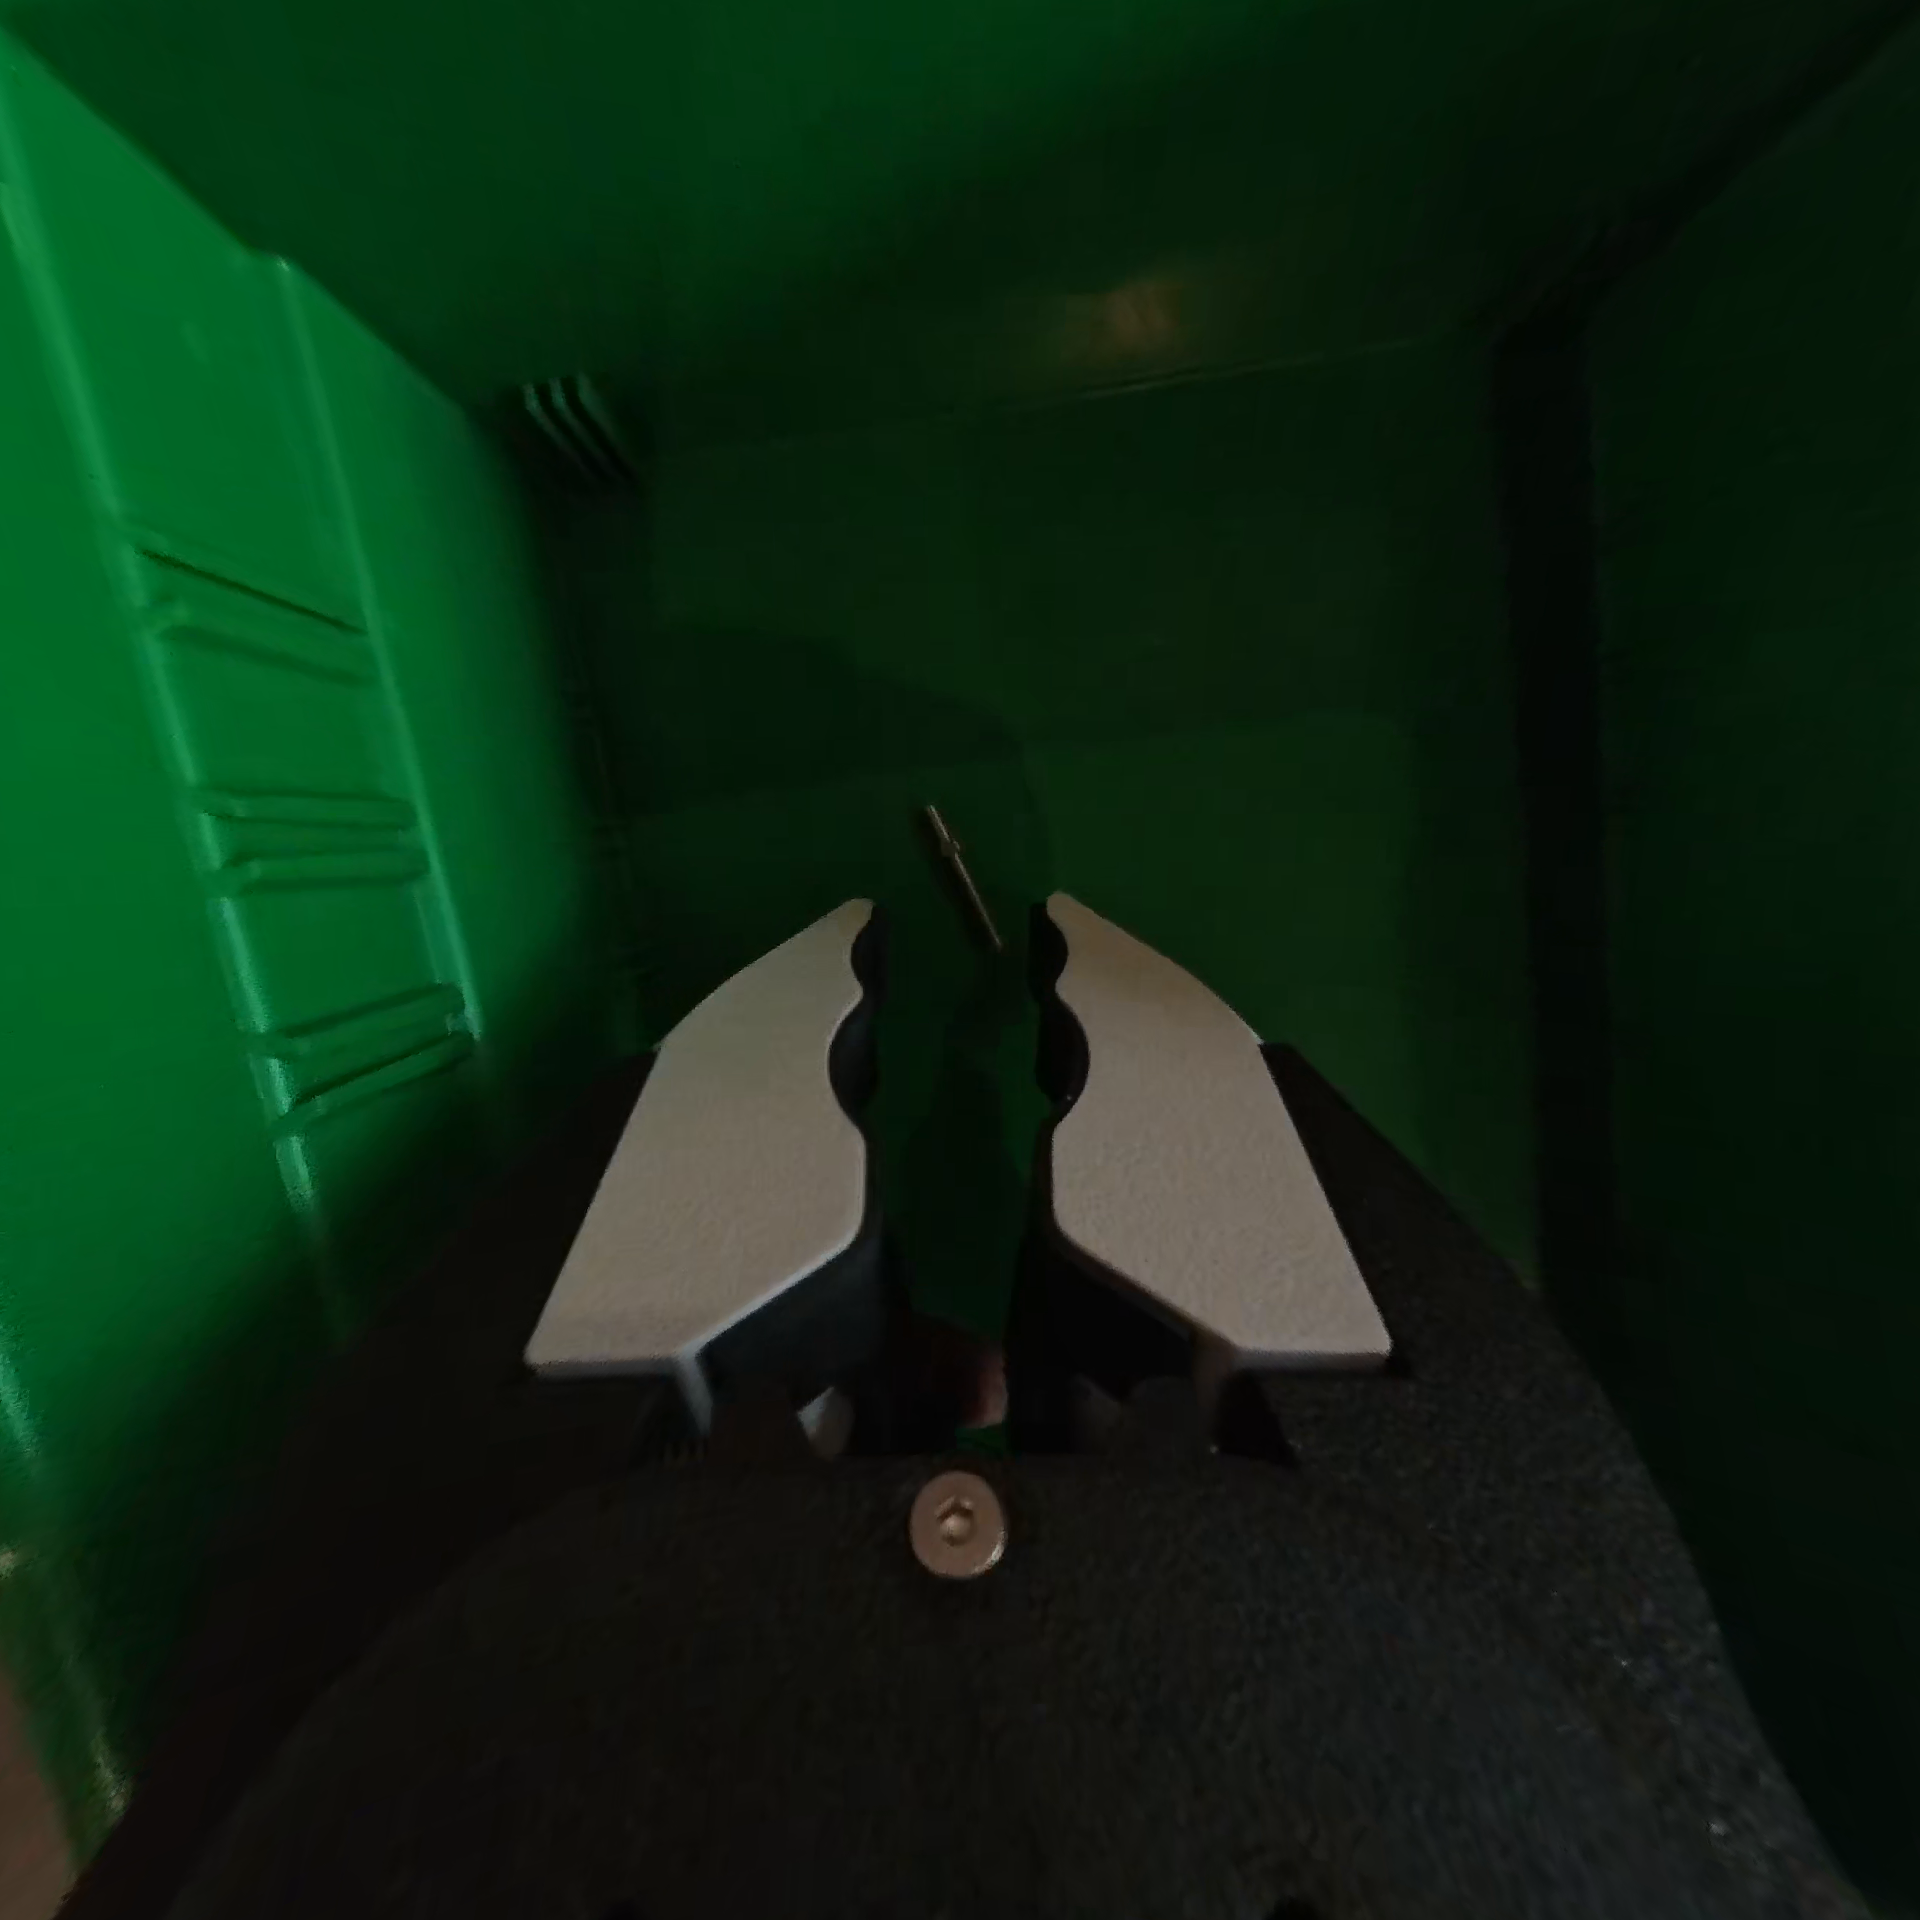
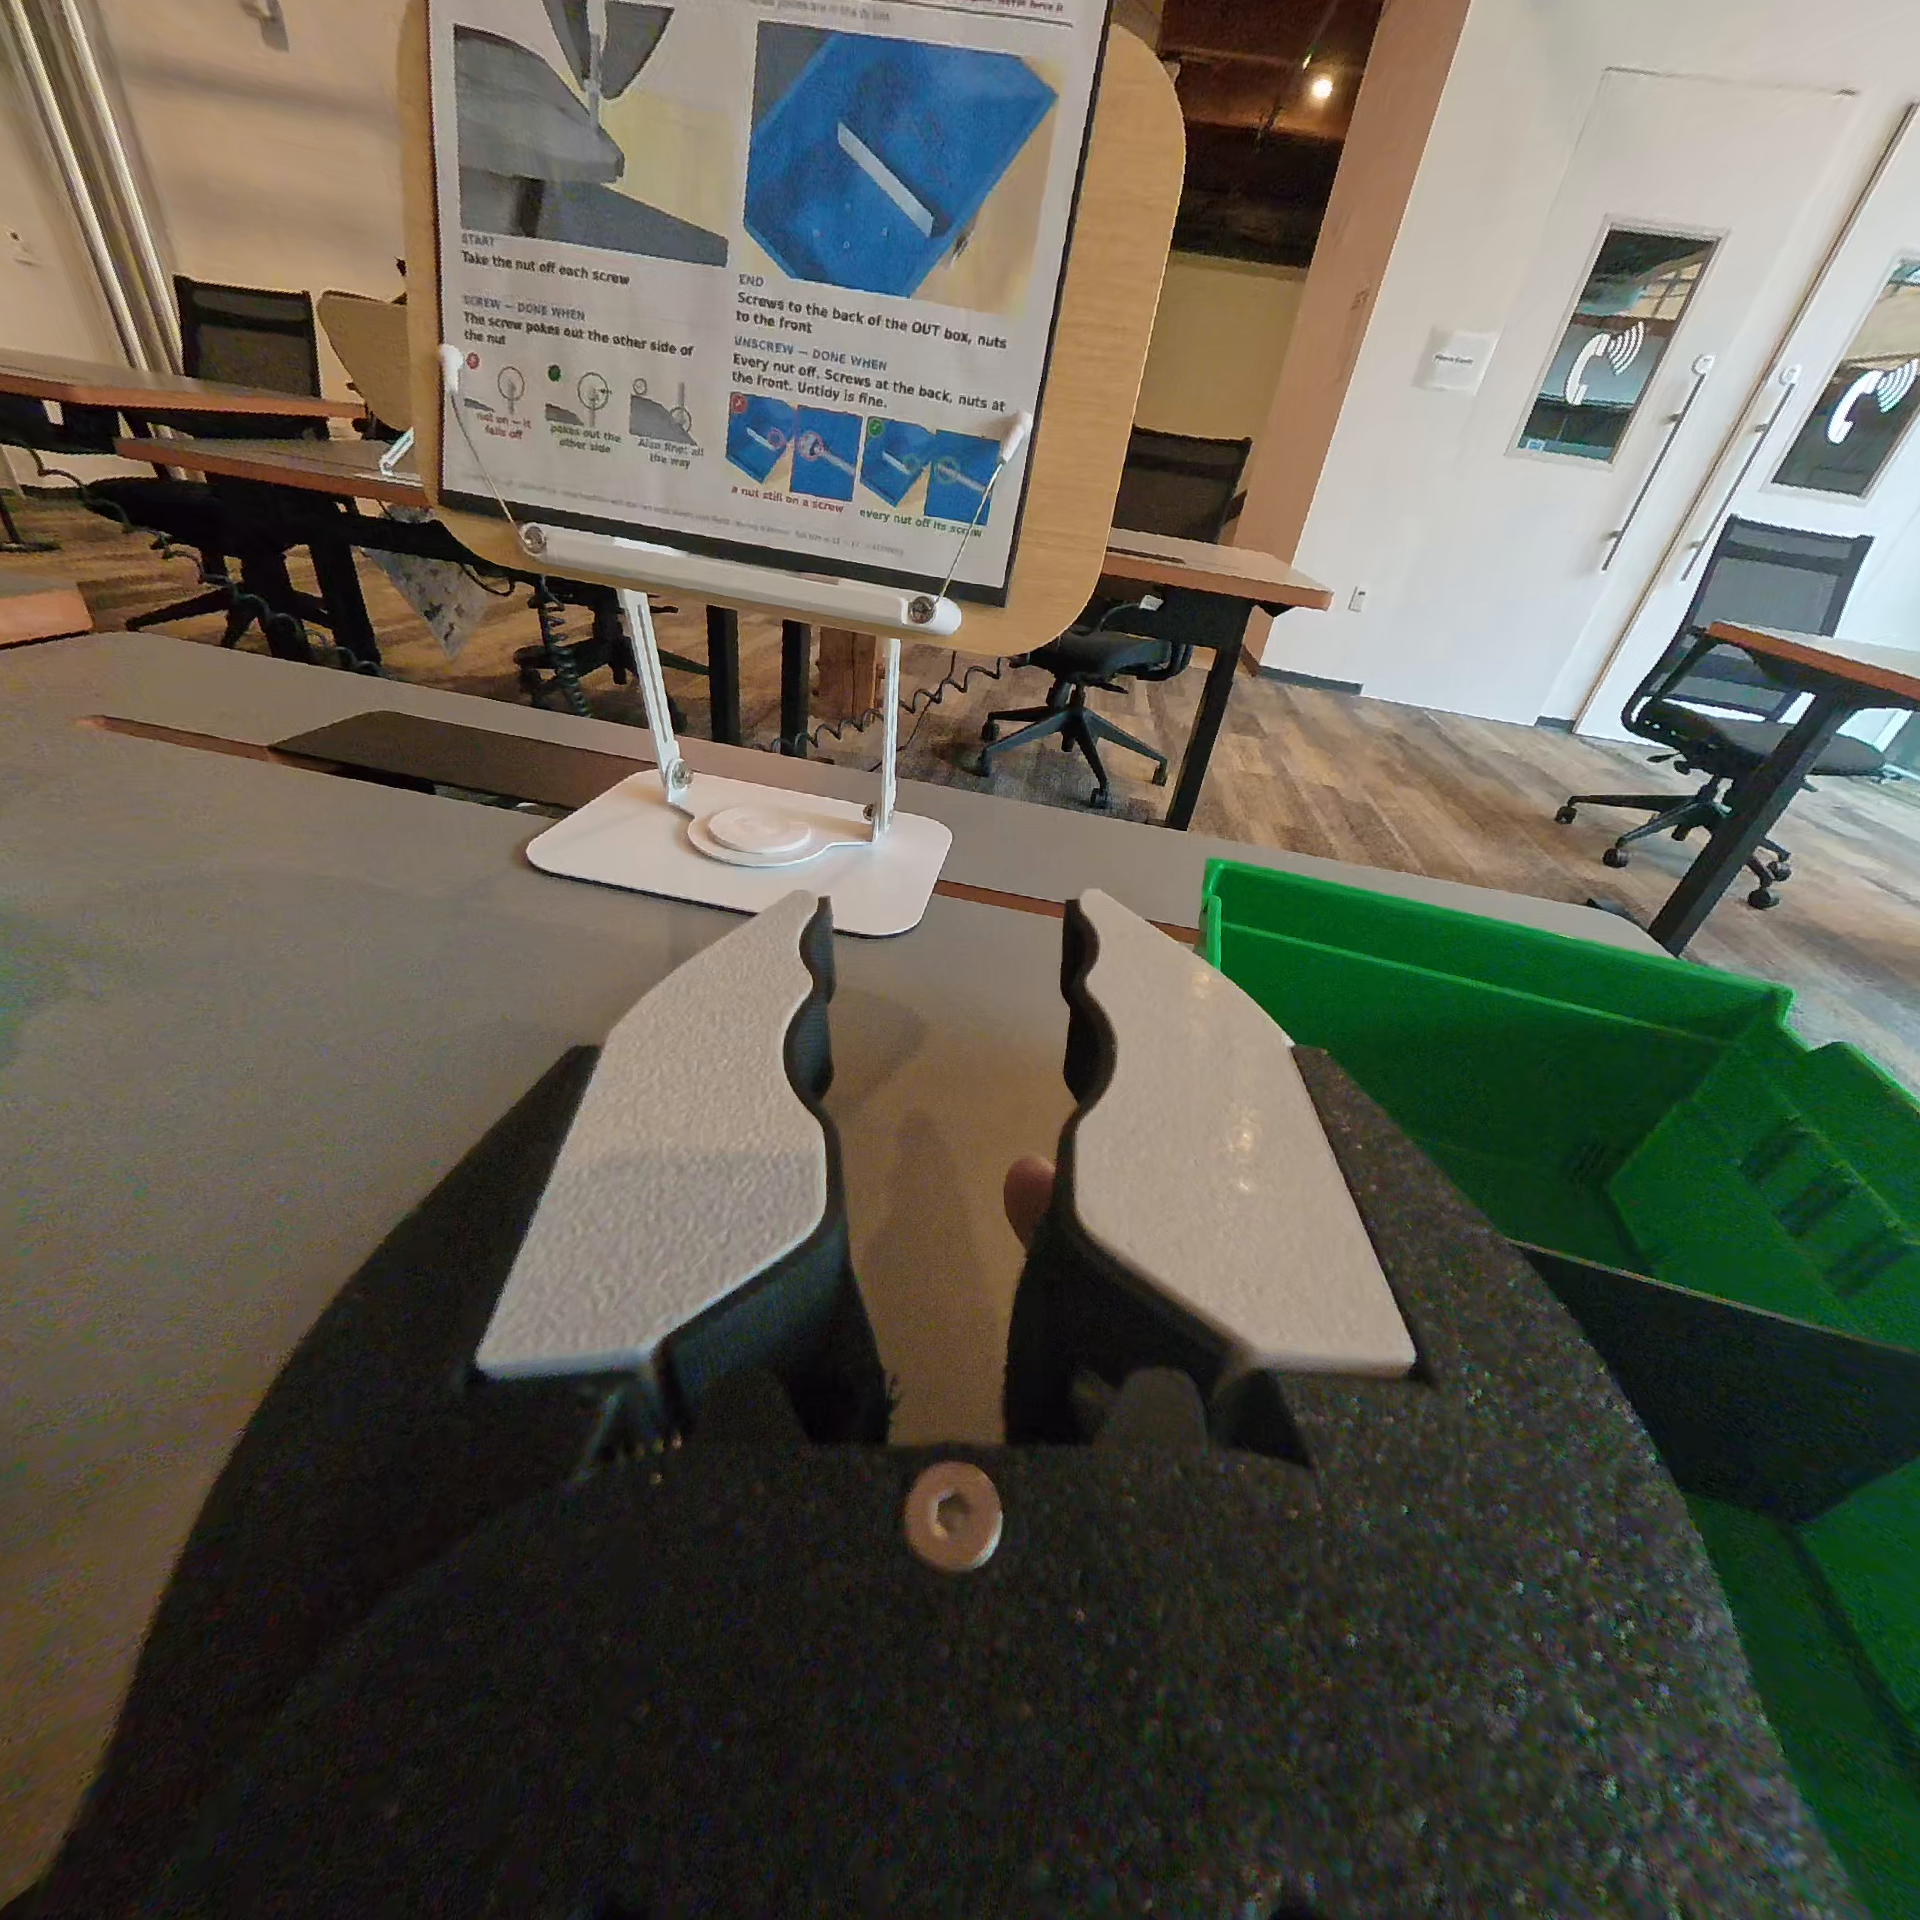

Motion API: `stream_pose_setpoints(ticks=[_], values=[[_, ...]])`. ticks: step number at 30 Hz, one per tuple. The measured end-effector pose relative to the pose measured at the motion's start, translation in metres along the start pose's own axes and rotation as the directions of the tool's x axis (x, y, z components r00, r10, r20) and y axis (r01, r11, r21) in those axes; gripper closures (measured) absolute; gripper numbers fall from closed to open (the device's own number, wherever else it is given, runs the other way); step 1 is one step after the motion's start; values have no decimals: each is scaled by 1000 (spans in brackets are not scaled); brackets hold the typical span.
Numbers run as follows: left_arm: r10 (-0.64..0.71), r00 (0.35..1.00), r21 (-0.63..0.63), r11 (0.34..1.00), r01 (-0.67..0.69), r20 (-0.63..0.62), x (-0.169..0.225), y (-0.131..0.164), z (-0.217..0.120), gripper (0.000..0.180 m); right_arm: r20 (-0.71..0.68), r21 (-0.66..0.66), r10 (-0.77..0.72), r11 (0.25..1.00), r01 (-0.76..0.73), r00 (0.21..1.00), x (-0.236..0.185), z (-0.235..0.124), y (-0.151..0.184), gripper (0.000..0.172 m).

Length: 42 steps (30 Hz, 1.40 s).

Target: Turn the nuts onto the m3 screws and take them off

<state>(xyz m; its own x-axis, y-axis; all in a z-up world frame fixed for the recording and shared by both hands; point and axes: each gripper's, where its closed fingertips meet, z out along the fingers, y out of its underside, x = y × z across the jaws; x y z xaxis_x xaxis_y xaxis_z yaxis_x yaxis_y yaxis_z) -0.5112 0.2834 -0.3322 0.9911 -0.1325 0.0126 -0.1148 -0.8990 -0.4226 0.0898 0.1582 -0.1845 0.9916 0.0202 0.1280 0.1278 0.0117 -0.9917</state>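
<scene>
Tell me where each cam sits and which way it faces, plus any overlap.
Left wrist view: sits on the left tool, down inside the green bin, facing its dim floor and a thin metal screw lying just past the fingertips, untouched; both pale fingers show, apart.
Right wrist view: sits on the right tool, above the grey table, facing a sheet stand and the office beyond; its fingers show, apart and empty, plus a fingertip.
Shared: only the green bin.

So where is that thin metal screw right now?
In the left wrist view, the thin metal screw lies on the floor of the green plastic bin, just ahead of the left tongs, whose tips stand apart and do not touch it.
</scene>
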Motion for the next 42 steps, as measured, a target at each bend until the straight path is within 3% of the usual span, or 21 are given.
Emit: stream_pose_setpoints(ticks=[8,14,22,26,30,36,39,42], values=[[20,999,-23,1000,-20,30,0,0,3,158,-2,0,-4,1000,4,1000,0,0,0,130],[58,998,-27,998,-57,36,10,0,4,177,-3,1,-5,1000,5,1000,1,0,0,130],[67,996,43,997,-70,63,6,0,2,179,2,4,-1,1000,1,1000,0,-1,0,130],[100,995,213,972,-103,25,21,-18,-19,179,12,0,-21,1000,21,1000,-4,1,1,130],[207,975,486,862,-144,-77,69,-55,-72,179,37,-4,-39,999,39,999,-11,3,2,131],[507,835,802,580,-145,-215,190,-81,-165,179,74,10,-76,997,75,994,-24,5,-9,132],[660,689,888,457,-50,-301,256,-67,-202,179,150,42,-86,996,81,985,-43,3,-26,134],[771,504,908,413,70,-390,312,-41,-220,179,319,71,-79,996,59,944,-78,2,-46,136]])
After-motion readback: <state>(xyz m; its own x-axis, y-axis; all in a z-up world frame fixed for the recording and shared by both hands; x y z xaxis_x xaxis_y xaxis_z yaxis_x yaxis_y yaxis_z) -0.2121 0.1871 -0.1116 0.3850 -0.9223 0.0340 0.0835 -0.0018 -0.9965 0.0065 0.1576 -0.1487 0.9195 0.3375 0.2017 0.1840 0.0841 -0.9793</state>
